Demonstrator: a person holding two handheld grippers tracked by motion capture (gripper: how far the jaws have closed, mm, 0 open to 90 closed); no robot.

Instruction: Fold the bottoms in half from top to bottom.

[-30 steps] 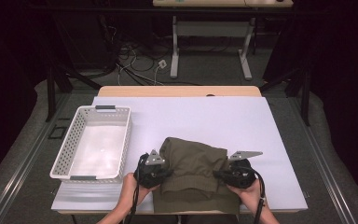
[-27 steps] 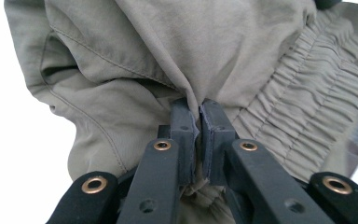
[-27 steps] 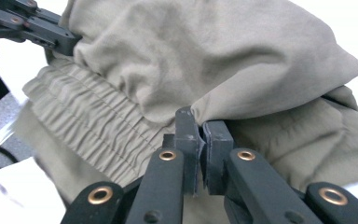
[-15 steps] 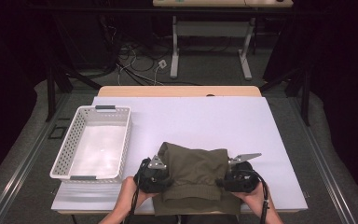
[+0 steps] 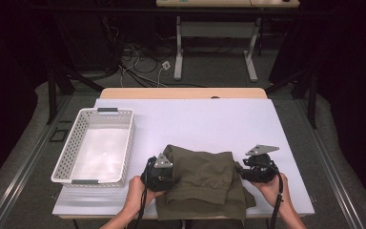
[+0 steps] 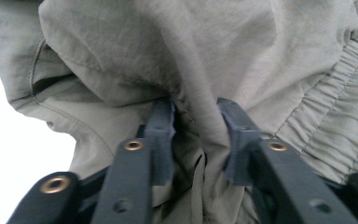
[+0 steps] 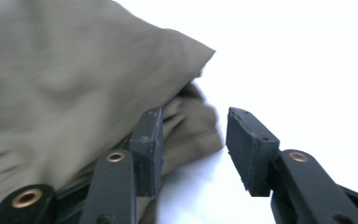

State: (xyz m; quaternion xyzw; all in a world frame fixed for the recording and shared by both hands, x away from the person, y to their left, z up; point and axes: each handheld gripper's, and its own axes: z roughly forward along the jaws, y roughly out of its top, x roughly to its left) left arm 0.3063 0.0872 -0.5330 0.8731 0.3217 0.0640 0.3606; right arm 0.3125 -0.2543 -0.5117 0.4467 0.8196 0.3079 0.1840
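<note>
An olive green garment [image 5: 205, 179] lies folded and rumpled at the near edge of the white table [image 5: 195, 124]. My left gripper [image 5: 167, 177] is at its left side. In the left gripper view its jaws [image 6: 196, 135] have just been closing and now pinch a bunched fold of the garment [image 6: 168, 56]. My right gripper [image 5: 244, 172] is at the garment's right edge. Its jaws [image 7: 193, 144] opened and have just closed slightly, with bare table between the pads. The garment's corner [image 7: 65, 74] lies against one pad [image 7: 150, 140].
A white perforated basket [image 5: 64, 162] stands on the left of the table, with nothing inside. A person's hands hold both grippers from the near edge. Beyond the table are cables on the floor and the legs of another desk [image 5: 177, 52].
My right gripper has let go of the garment's right edge and shifted a little to the right. My left gripper stays at the left side and has taken a fresh hold on the cloth.
</note>
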